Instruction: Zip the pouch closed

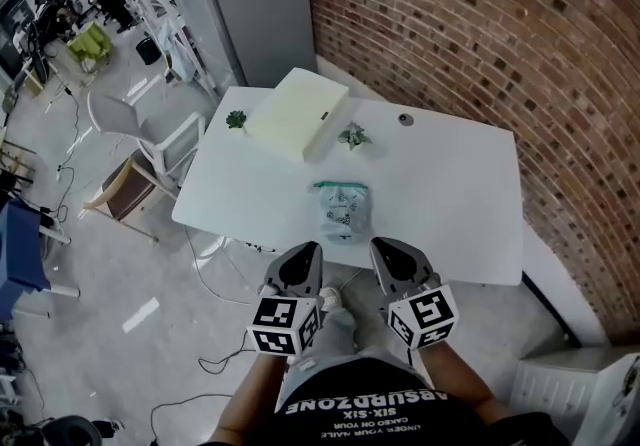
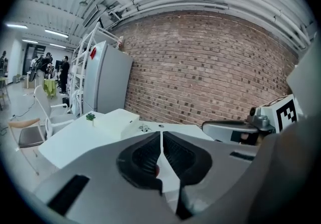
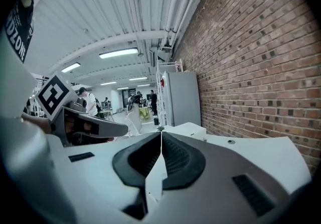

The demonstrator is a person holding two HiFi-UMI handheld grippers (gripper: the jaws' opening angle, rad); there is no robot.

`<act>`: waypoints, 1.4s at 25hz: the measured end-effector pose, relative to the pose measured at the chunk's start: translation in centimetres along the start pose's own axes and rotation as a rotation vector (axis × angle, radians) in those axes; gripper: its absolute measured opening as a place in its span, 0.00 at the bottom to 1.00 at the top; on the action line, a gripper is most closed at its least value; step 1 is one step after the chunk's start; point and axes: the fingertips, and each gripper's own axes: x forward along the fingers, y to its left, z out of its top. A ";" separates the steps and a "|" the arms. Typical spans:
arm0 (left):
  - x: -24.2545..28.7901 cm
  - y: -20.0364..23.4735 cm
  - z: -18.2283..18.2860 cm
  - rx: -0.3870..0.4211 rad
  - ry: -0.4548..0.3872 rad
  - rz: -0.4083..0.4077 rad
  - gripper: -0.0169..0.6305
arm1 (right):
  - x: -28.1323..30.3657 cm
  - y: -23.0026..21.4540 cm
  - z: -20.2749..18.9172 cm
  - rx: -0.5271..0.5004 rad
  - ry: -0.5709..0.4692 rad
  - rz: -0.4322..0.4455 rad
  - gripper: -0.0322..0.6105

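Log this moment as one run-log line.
stage: before contact | left gripper: shut, empty | right gripper: shut, empty | pouch: lying on table by its near edge, untouched, open or zipped unclear

- White rectangular desk (image 1: pixel 450 194): one.
- Claws: two, the left claw (image 1: pixel 308 256) and the right claw (image 1: pixel 384 252).
- Clear plastic pouch with teal zip edge (image 1: pixel 341 211): one, just beyond both claws.
- Flat pale-yellow box (image 1: pixel 298 112): one, farther beyond.
- Small green plant sprigs (image 1: pixel 236 119) (image 1: pixel 353 136): two, either side of the box.
- Small dark round knob (image 1: pixel 405 119): one, far beyond the right claw.
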 end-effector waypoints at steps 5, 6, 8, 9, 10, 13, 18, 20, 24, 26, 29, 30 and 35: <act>2.3 1.9 1.1 -0.003 0.014 -0.006 0.04 | 2.8 -1.0 0.8 -0.007 0.012 0.028 0.10; 2.6 2.2 1.3 -0.002 0.016 -0.003 0.04 | 3.3 -1.2 0.8 -0.003 0.019 0.033 0.13; 3.3 2.8 1.9 -0.002 0.015 0.000 0.07 | 4.2 -1.6 0.8 0.008 0.031 0.035 0.16; 3.6 3.2 2.1 -0.003 0.015 0.001 0.11 | 4.7 -1.8 0.8 0.010 0.036 0.036 0.17; 3.9 3.6 2.3 -0.002 0.016 0.002 0.14 | 5.2 -2.0 0.9 0.008 0.042 0.037 0.17; 4.9 4.9 2.4 0.002 0.032 0.001 0.21 | 6.7 -2.4 0.8 0.001 0.057 0.043 0.19; 6.6 7.3 2.2 0.011 0.068 -0.001 0.23 | 9.3 -3.0 0.4 -0.016 0.097 0.057 0.21; 7.3 8.4 2.0 0.009 0.082 -0.002 0.24 | 10.4 -3.3 0.2 -0.027 0.111 0.058 0.21; 9.1 10.4 1.7 0.010 0.109 -0.013 0.24 | 12.6 -4.4 0.0 -0.037 0.129 0.047 0.21; 9.8 11.1 1.7 0.013 0.118 -0.021 0.24 | 13.6 -4.9 -0.2 -0.028 0.143 0.036 0.21; 10.6 12.1 1.4 0.007 0.130 -0.033 0.24 | 14.9 -5.2 -0.7 -0.023 0.162 0.030 0.21; 10.9 12.3 1.1 0.002 0.137 -0.034 0.24 | 15.2 -5.3 -0.8 -0.029 0.168 0.030 0.22; 11.9 13.2 -0.3 -0.020 0.171 -0.037 0.24 | 16.4 -6.0 -1.4 -0.071 0.210 0.050 0.22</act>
